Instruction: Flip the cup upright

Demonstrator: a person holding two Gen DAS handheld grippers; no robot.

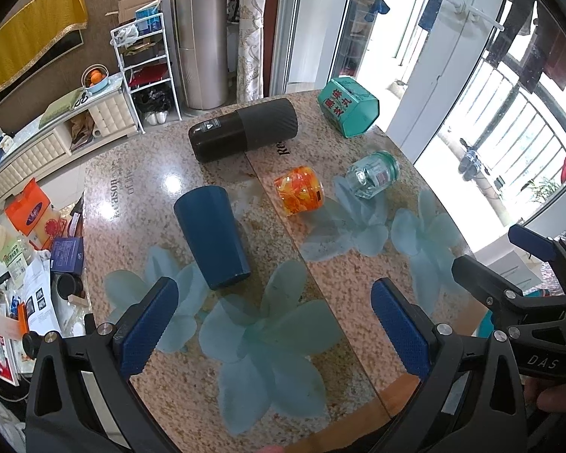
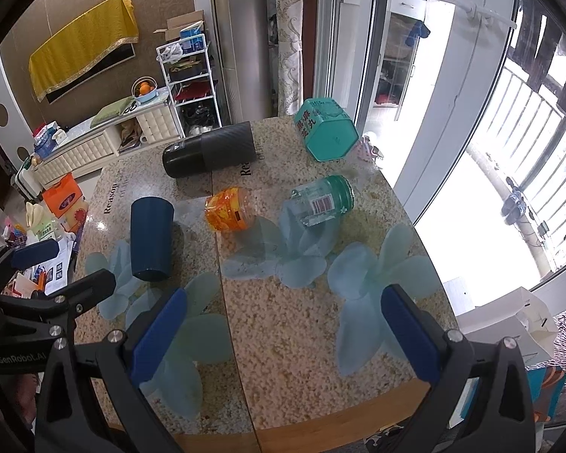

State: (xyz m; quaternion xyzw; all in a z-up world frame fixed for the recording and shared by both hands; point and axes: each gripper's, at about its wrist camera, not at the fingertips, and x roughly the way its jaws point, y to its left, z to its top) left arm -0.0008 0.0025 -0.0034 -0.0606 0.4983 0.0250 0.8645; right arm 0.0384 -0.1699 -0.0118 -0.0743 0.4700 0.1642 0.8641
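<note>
A dark blue cup [image 1: 212,236] stands on the granite-patterned table [image 1: 336,275] with its wider end down and narrower closed end up, so it looks inverted; it also shows in the right wrist view [image 2: 151,238]. My left gripper [image 1: 273,326] is open and empty, above the table's near side, just short of the cup. My right gripper [image 2: 283,334] is open and empty, to the right of the cup. Each gripper shows at the edge of the other's view.
On the table lie a black cylinder [image 1: 243,129], an orange jar [image 1: 300,195], a clear glass jar with a green lid [image 1: 373,174] and a teal hexagonal box [image 1: 349,111]. The table's edge [image 2: 320,430] is near. Clutter sits on the floor at left [image 1: 30,264].
</note>
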